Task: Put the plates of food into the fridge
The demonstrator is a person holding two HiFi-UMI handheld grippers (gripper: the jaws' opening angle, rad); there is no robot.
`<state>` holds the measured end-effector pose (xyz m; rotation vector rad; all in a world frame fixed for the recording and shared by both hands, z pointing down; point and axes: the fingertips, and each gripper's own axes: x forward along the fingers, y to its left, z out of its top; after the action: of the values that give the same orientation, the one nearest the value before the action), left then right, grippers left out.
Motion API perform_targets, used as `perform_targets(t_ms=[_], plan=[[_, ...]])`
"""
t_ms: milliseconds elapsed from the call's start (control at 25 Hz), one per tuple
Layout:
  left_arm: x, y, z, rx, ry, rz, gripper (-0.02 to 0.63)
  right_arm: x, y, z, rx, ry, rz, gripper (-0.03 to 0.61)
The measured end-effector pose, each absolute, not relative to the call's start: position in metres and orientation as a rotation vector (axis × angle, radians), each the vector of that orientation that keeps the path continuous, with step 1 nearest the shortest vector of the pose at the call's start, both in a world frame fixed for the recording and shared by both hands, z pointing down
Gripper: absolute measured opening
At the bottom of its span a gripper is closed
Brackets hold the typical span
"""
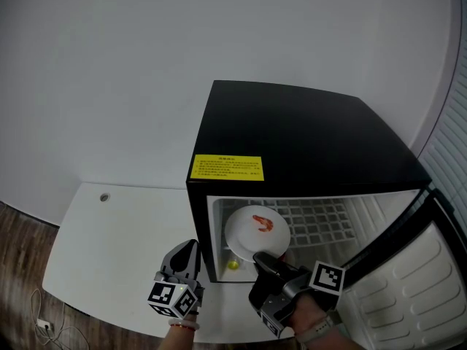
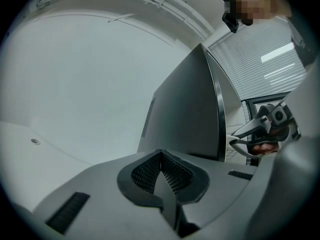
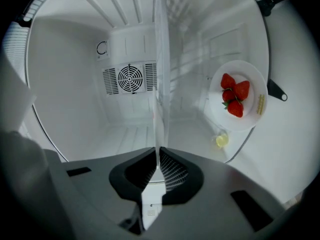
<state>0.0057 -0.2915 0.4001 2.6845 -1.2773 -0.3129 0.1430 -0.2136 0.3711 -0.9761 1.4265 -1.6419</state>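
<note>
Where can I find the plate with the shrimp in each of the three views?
Head view: the plate is low centre, in the fridge opening, held by the right tool.
Left gripper view: far right, only its white rim shows, past the fridge's side.
Right gripper view: edge-on, a thin vertical line up the centre, clamped in the jaws.
Shared landmark: the fridge.

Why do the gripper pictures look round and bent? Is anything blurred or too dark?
Both gripper views: wide-angle lens, black corners, straight lines bowed, like the fridge side in the left one. Right gripper view: bright white interior, strawberries sharp. Head view: soft, even light.
</note>
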Motion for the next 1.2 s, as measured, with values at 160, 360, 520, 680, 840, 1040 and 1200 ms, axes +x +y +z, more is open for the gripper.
perform_targets(t_ms=[160,360,520,680,840,1040,1200], plan=[[0.006,-0.292,0.400,2.687,-1.281,-0.315,0.006,0.146,-0.220,0.371,-0.981,1.418,-1.639,0.017],[0.004,-0.295,0.399,2.693,-1.283,-0.319,0.006,0.146,-0.227,0.372,-0.987,1.404,-1.642,0.017],[0.004,-0.296,0.401,2.691,-1.265,-0.329,0.006,0.145,-0.232,0.372,-0.986,1.394,-1.644,0.017],[0.002,-0.295,0.403,2.688,-1.265,-0.327,0.006,0.145,-0.233,0.370,-0.974,1.398,-1.641,0.017],[0.001,-0.296,0.405,2.683,-1.264,-0.326,0.006,0.145,-0.233,0.368,-0.967,1.421,-1.616,0.017],[0.002,-0.295,0.405,2.686,-1.259,-0.323,0.006,0.145,-0.232,0.366,-0.976,1.447,-1.586,0.022],[0.002,-0.295,0.406,2.687,-1.257,-0.321,0.006,0.145,-0.232,0.361,-0.959,1.463,-1.572,0.077]])
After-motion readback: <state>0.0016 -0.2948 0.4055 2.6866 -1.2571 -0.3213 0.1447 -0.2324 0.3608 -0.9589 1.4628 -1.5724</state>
